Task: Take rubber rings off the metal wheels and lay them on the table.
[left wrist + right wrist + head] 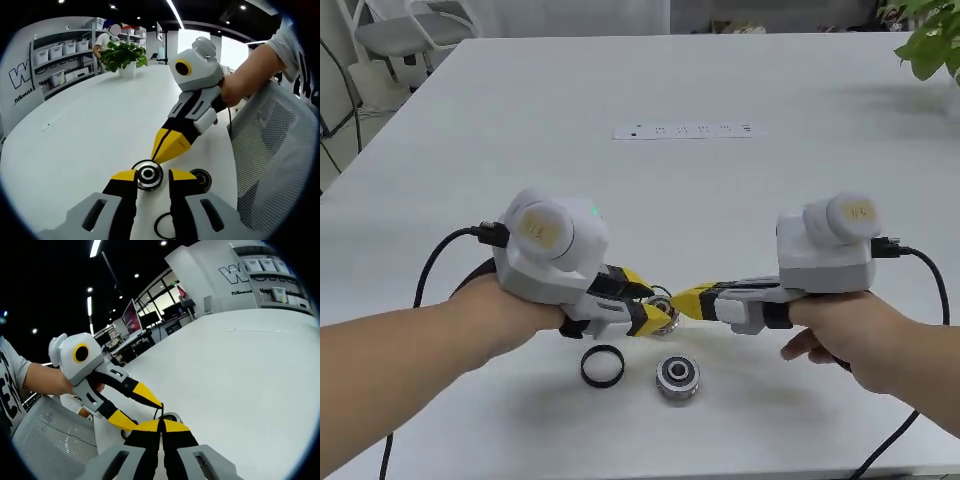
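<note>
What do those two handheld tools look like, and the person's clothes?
The left gripper and right gripper: light grey bodies, rounded white caps with yellow stickers, pointed yellow-and-black jaws, a black cable each. The person wears a white short sleeve with dark print.

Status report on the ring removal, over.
Left gripper clamps a wheel. Right gripper shut on its rubber ring. One loose ring, one bare wheel on table. Nothing in the way.
</note>
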